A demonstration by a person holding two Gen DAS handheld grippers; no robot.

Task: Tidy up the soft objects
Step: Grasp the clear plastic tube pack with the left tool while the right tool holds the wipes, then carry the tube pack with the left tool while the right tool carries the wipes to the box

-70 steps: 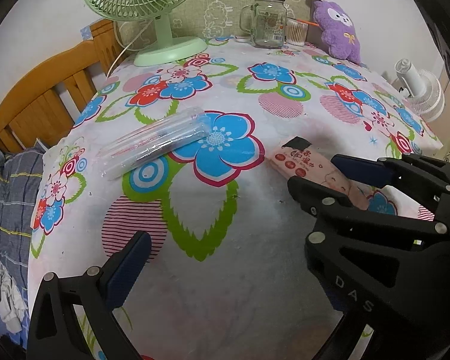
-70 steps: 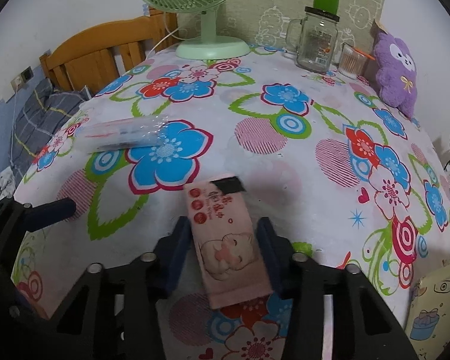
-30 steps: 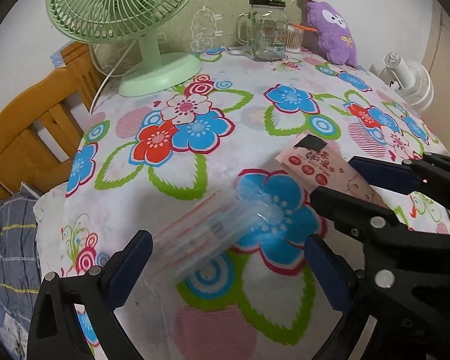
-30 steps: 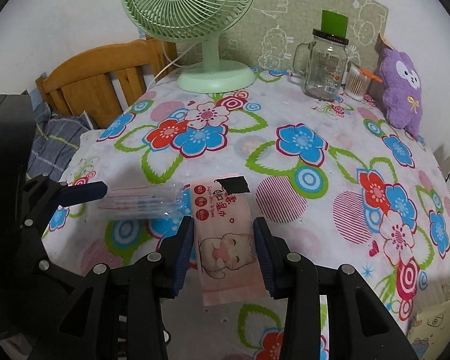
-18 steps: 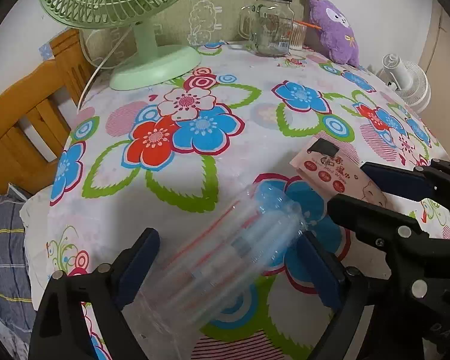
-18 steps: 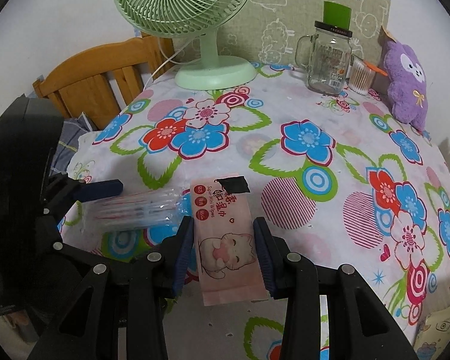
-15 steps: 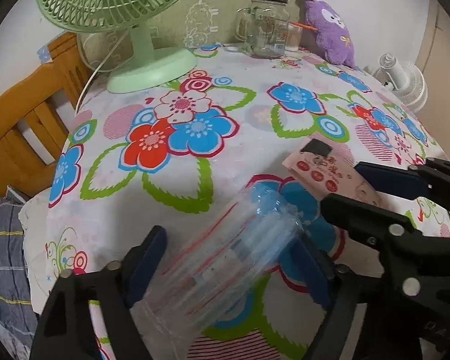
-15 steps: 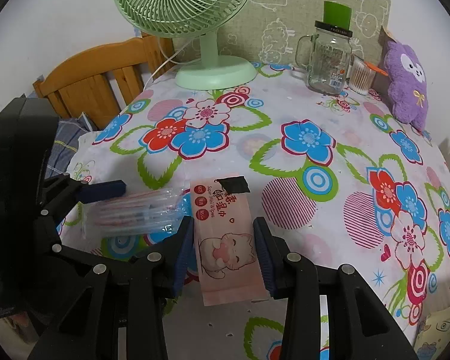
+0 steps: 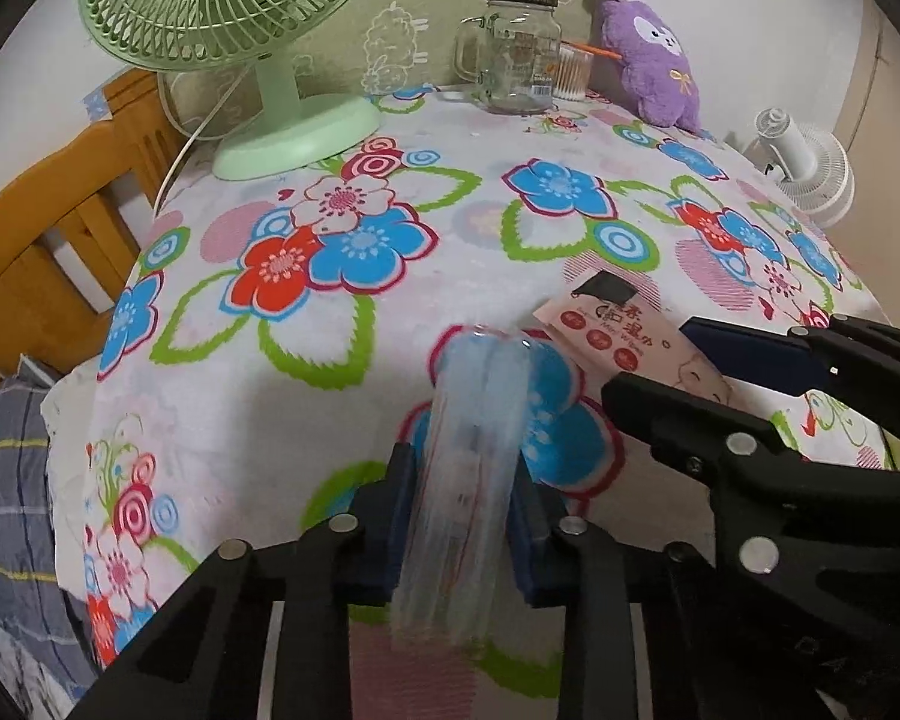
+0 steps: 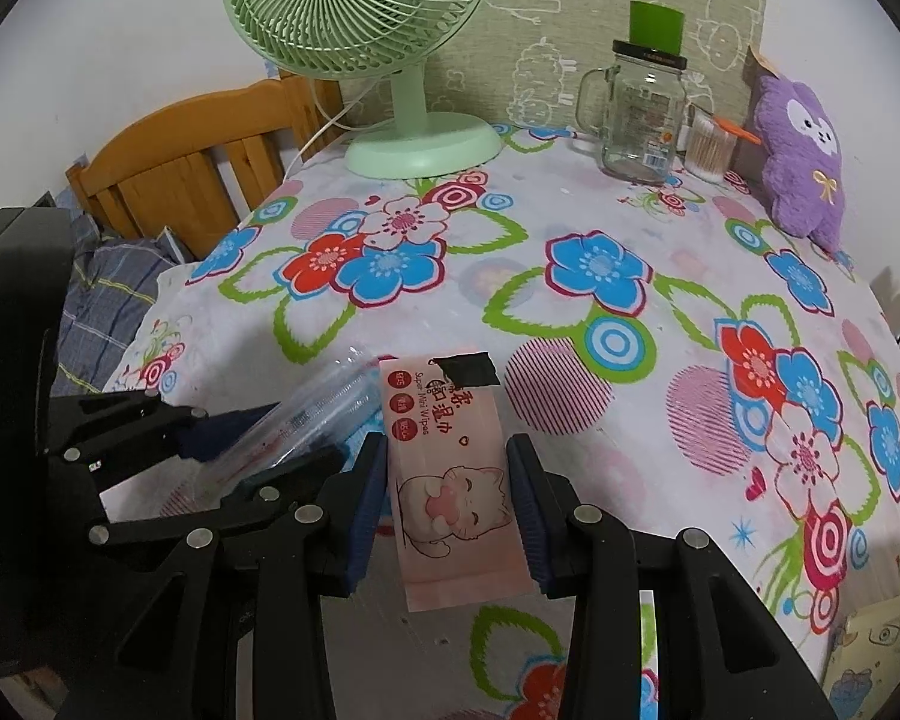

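My left tool (image 9: 456, 516) is clamped on the clear bag (image 9: 471, 468), long axis running straight out along the fingers; my right tool (image 10: 447, 504) is clamped on the wipes pack (image 10: 450, 474), also lengthwise. Both are held just above the counter (image 9: 480, 240), the bag just left of the pack with far ends nearly touching. Pack label reads "Super Mini Wipes" plus Chinese characters, cat drawing, black tab at far end.
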